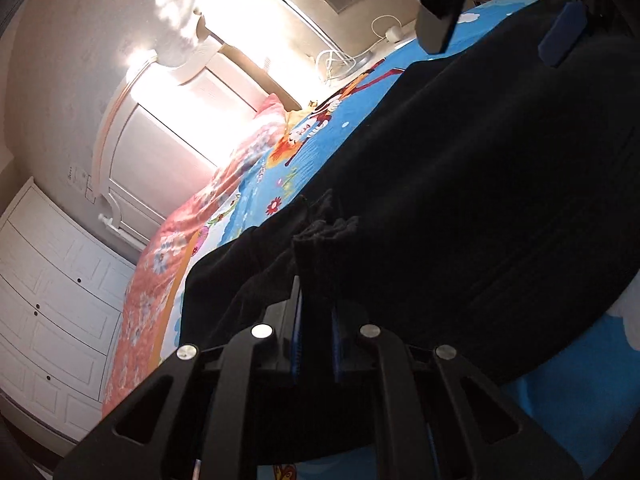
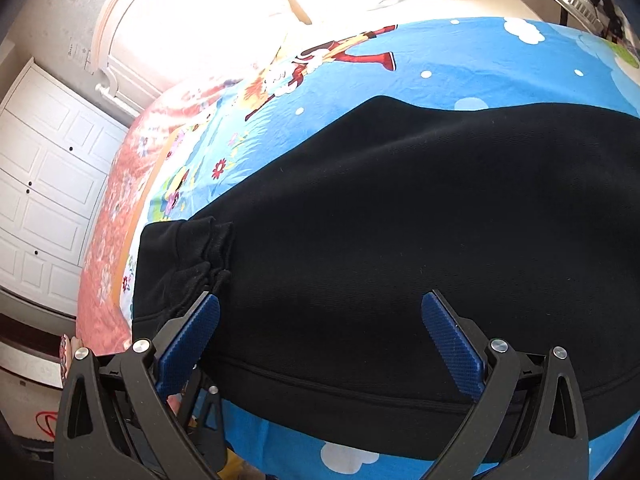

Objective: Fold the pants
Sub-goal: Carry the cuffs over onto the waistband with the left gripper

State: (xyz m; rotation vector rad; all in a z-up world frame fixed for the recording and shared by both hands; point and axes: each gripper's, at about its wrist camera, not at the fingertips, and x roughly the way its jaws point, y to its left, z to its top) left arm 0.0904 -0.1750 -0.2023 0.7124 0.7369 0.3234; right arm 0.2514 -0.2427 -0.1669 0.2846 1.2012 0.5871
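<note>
Left claw (image 1: 316, 320): jaws nearly closed, a bunched ribbed cuff (image 1: 320, 248) of the black pants (image 1: 460, 200) is pinched between the blue pads. Right claw (image 2: 320, 332): spread wide, nothing held, hovering over the pants' near edge at about 6 o'clock in the right wrist view; contact with the cloth cannot be told.

The pants are laid across the bed on a blue cartoon-print sheet (image 2: 460, 68), filling the centre of both views. A long seam (image 2: 340, 388) is seen running along the near edge, just beyond the right claw's pads (image 2: 452, 344). A second gathered cuff (image 2: 212, 240) is seen at about 9 o'clock in the right wrist view, beside the left pad. The right claw's tips are visible at 1 o'clock in the left wrist view, over the far part of the garment. A pink floral quilt (image 1: 168, 248) is bunched at 9 o'clock, white cupboards (image 2: 48, 184) beyond it.

Step judged: fold in progress, one end held by the left, the right side released or not yet gripped.

Risks, judged:
- Only one end is gripped, so a lift or drag from here would likely skew the fold and pull the free side out of line.
- The pinch is on a bunched cuff; layers may be caught unevenly, and one leg could slip out.
- Fabric is thick and dark, edges are hard to read; a right-side grasp could take one layer only.
- The loose sheet may be dragged with the garment.
</note>
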